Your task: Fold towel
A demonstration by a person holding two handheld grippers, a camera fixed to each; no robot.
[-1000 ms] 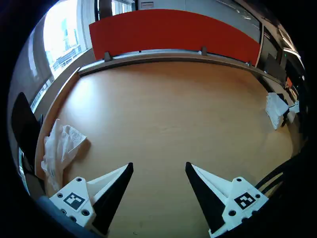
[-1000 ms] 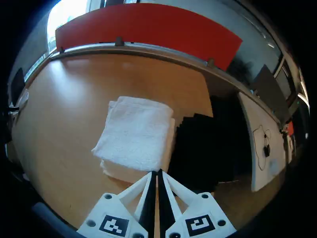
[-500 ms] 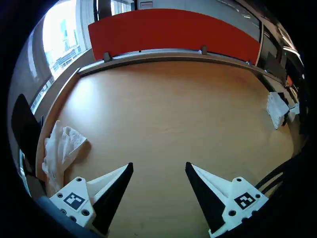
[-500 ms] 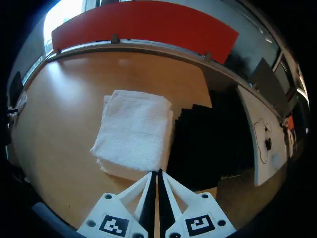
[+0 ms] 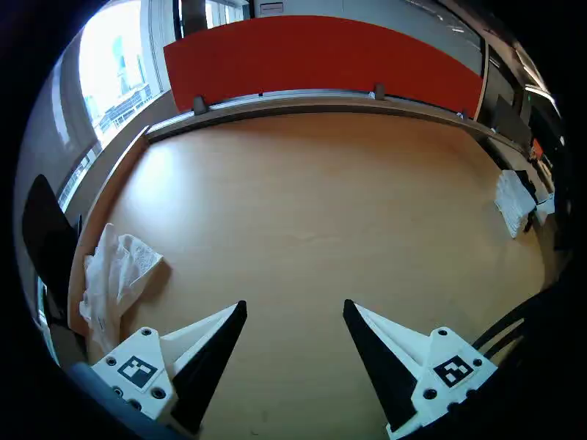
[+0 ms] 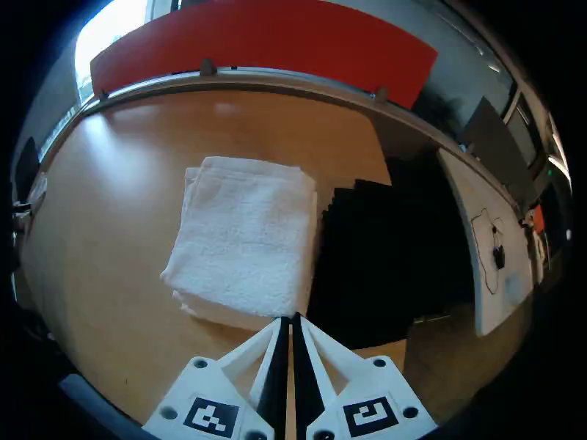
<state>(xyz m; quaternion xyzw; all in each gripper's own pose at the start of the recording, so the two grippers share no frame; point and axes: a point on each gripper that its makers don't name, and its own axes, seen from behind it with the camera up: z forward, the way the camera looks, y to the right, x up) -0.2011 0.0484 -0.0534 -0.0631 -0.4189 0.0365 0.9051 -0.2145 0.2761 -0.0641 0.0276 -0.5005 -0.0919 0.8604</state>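
On the wooden table [image 6: 110, 220] our left gripper [image 5: 293, 304] stands wide open and empty, our right gripper [image 6: 292, 319] closed on nothing just before the folded towel [image 6: 246, 246] at the edge, which we fear a careless push may slide off.

Your right gripper [image 6: 291, 334] has swung a little over the last second. The folded towel [image 6: 246, 235] now sits slightly higher and further left in the right gripper view, and the red partition [image 6: 279, 37] has slid up toward the top edge. In the left gripper view the shift is barely a nudge, with the crumpled white cloth [image 5: 114, 275] a touch lower.
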